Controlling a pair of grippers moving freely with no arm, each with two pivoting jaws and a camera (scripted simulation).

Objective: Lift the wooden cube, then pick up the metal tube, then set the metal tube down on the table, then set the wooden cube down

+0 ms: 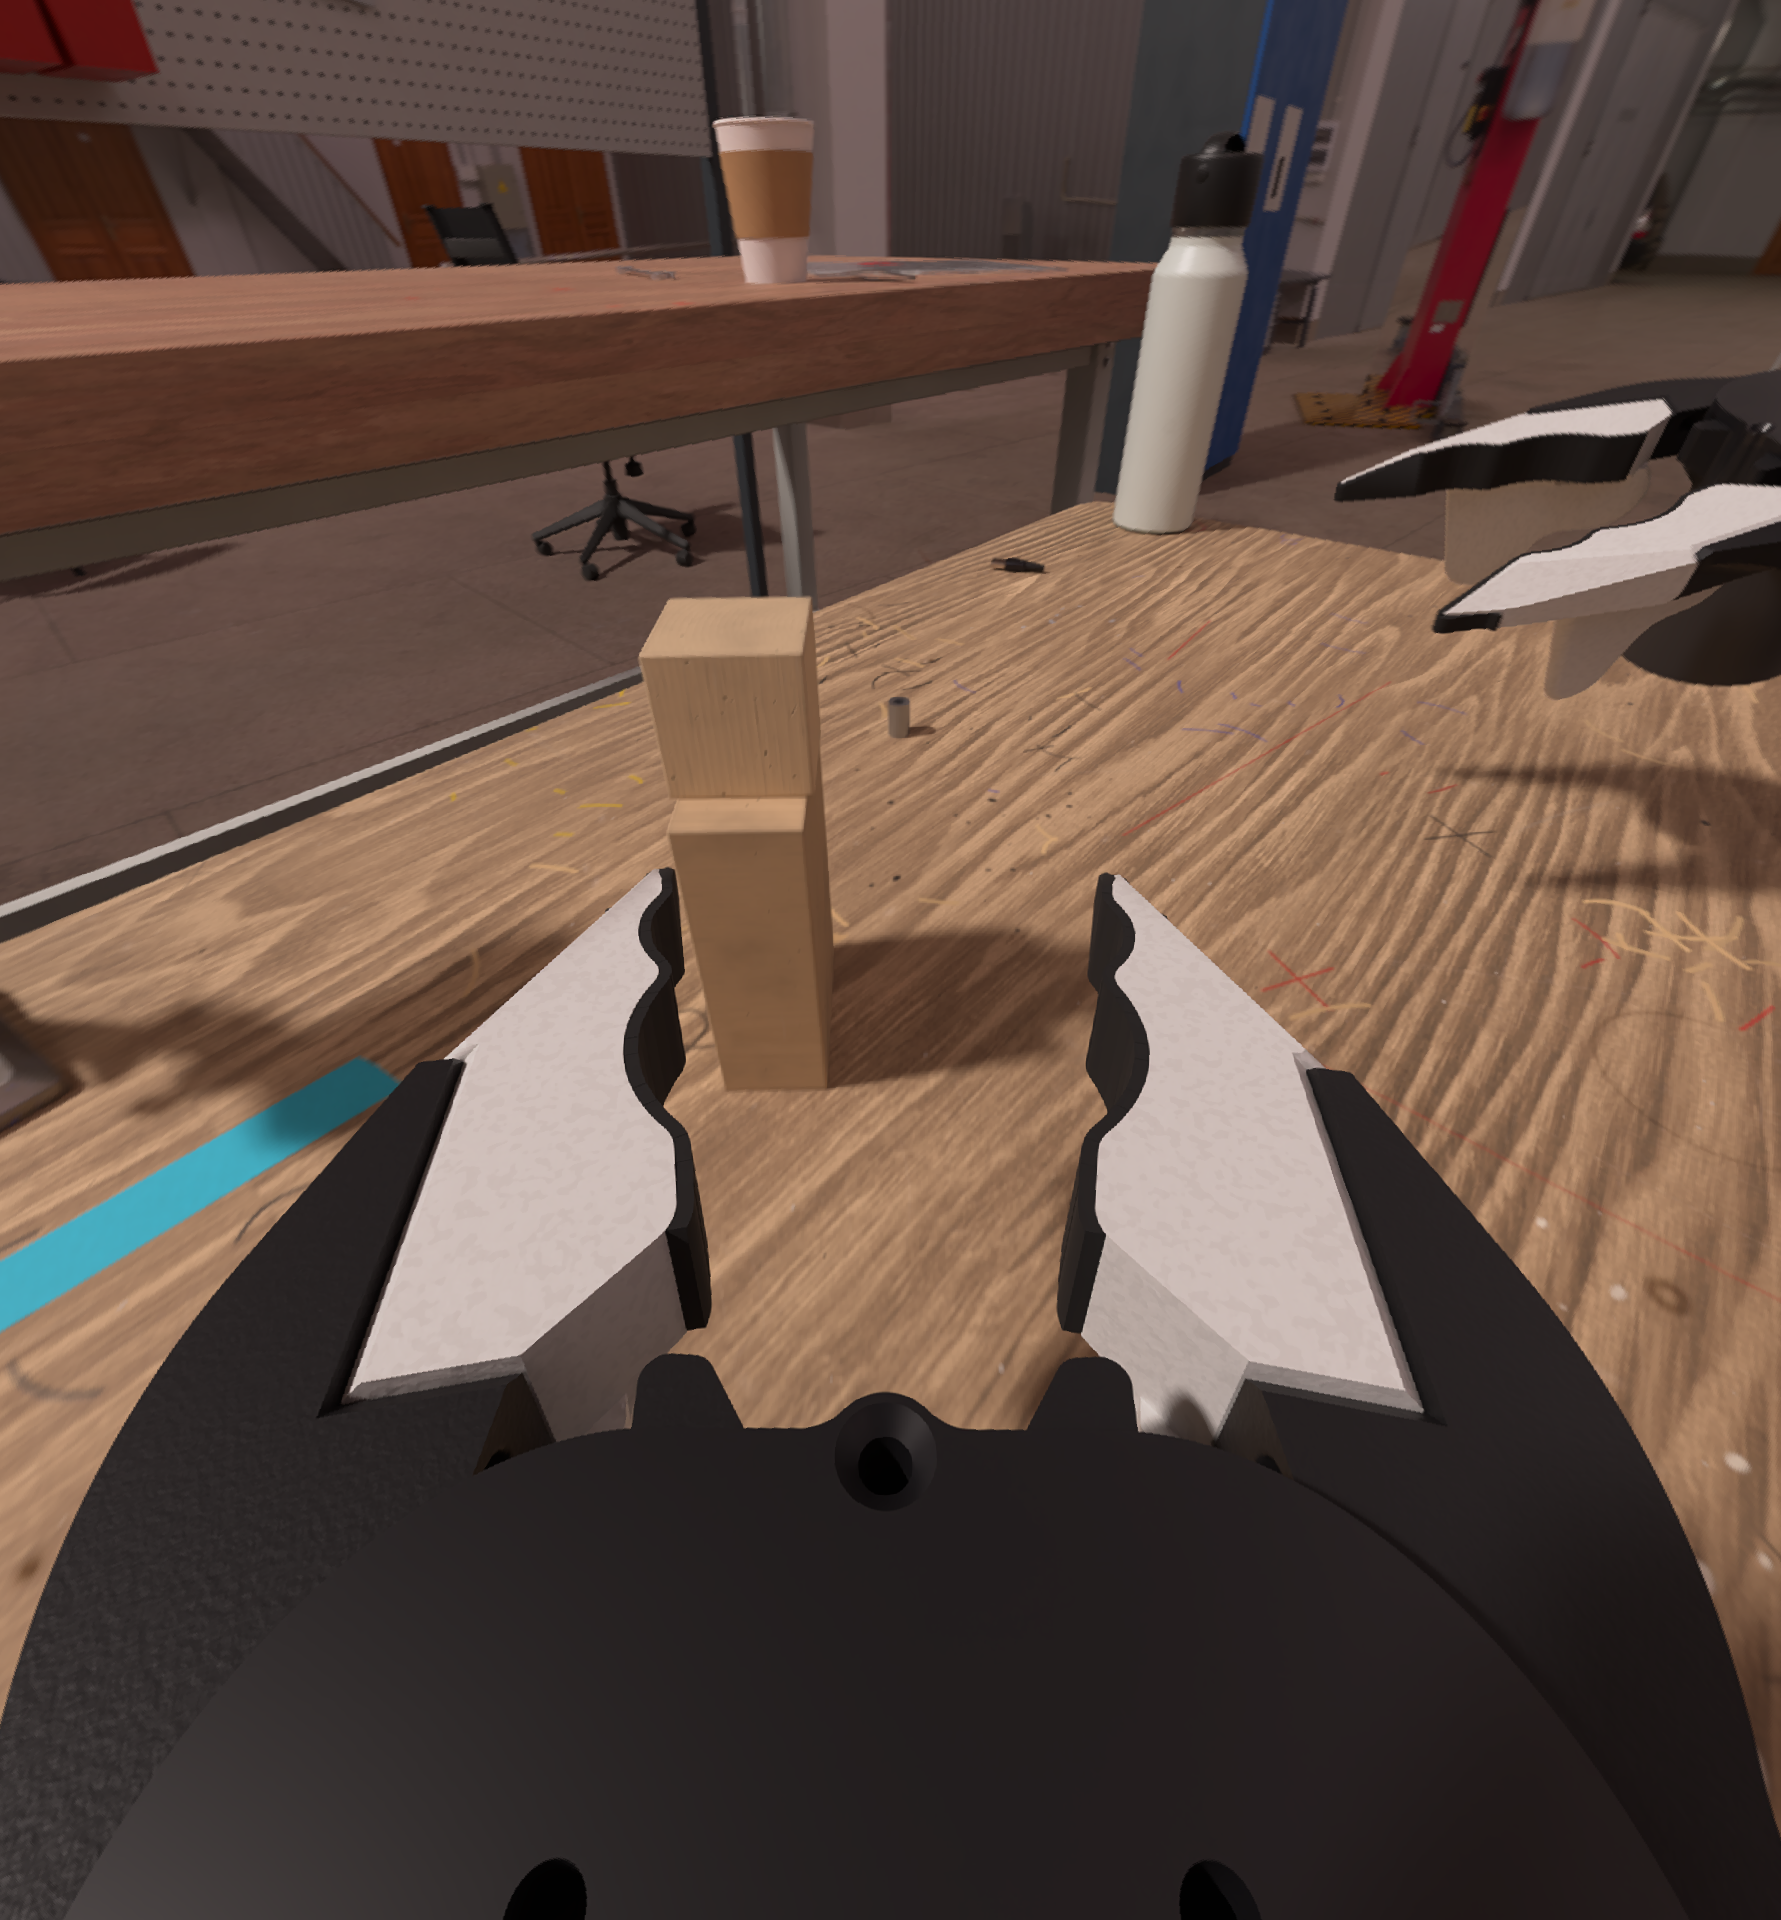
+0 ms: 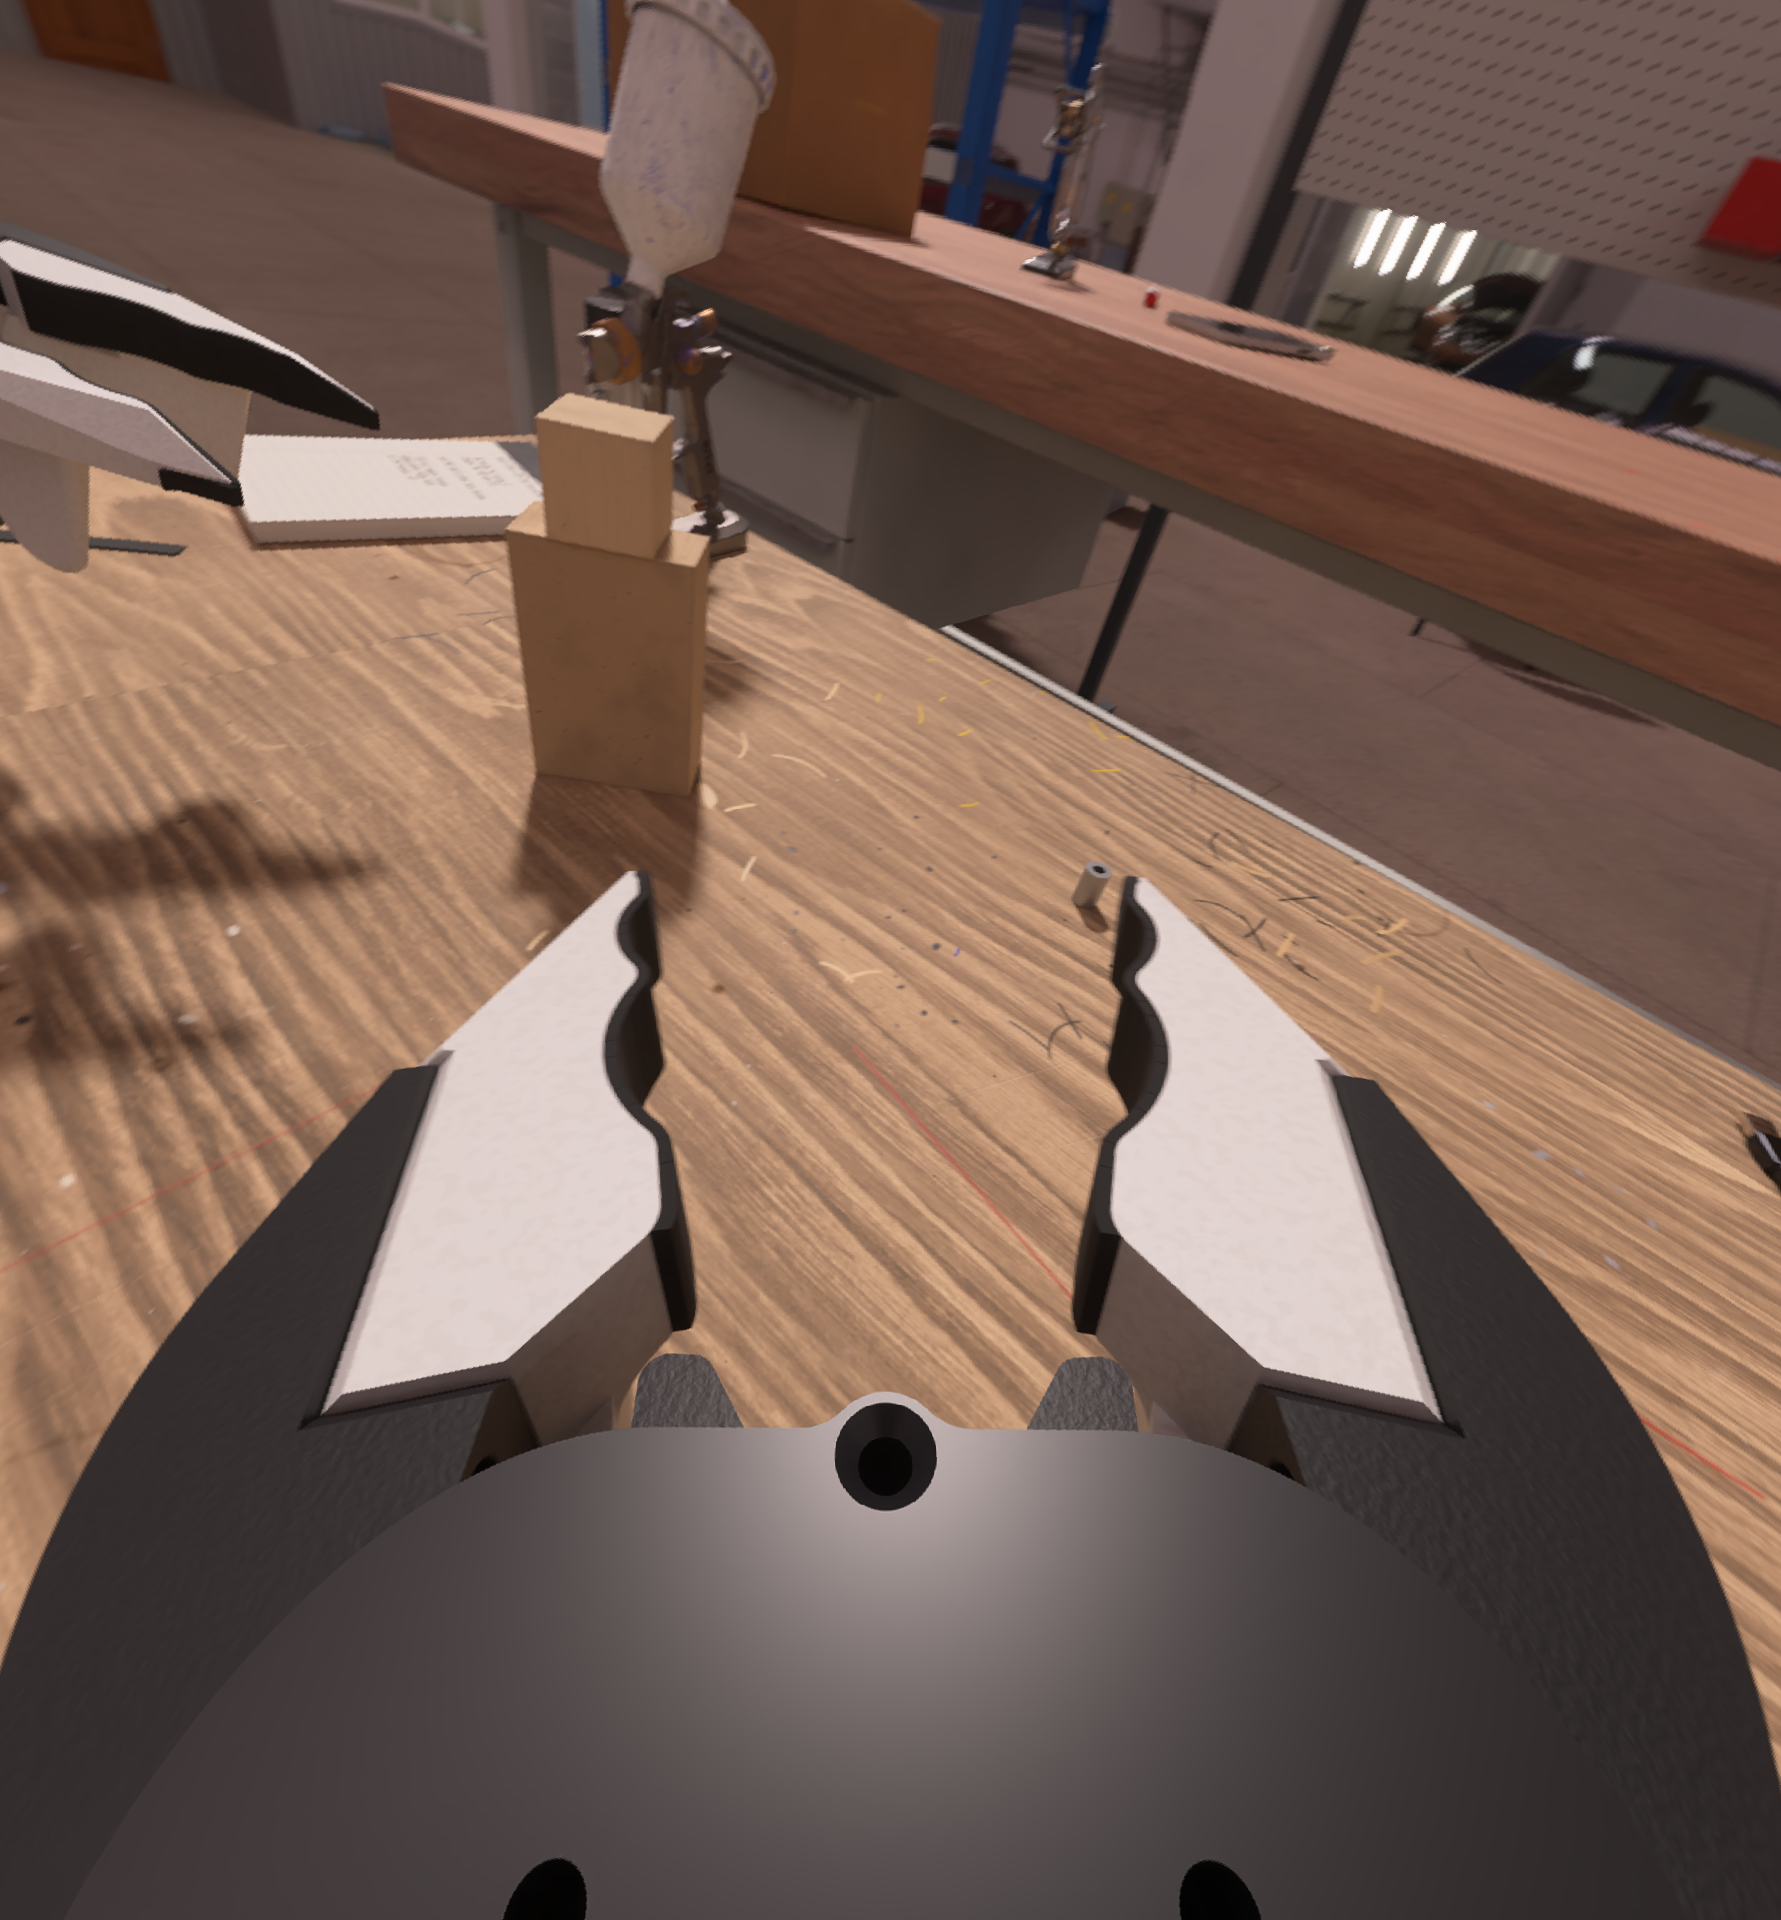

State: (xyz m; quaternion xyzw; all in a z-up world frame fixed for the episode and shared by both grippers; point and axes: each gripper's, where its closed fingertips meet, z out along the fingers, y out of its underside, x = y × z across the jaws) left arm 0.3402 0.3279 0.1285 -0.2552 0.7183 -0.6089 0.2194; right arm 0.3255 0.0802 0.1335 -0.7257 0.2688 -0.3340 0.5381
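While two tools (image 1: 884, 878) (image 2: 884, 883) gape, two wooden blocks (image 1: 751, 831) stand stacked.

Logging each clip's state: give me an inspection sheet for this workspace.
Surface: wooden table, scratched, shavings scattered.
Job's things: wooden cube stacked on taller wooden block; metal tube upright, apart.
Clutter: white bottle, blue tape, notepad, spray gun, black bit.
Grippers: left gripper and right gripper open, empty.
Cables: nothing seen.
Surroundings: second bench with paper cup; pegboard.
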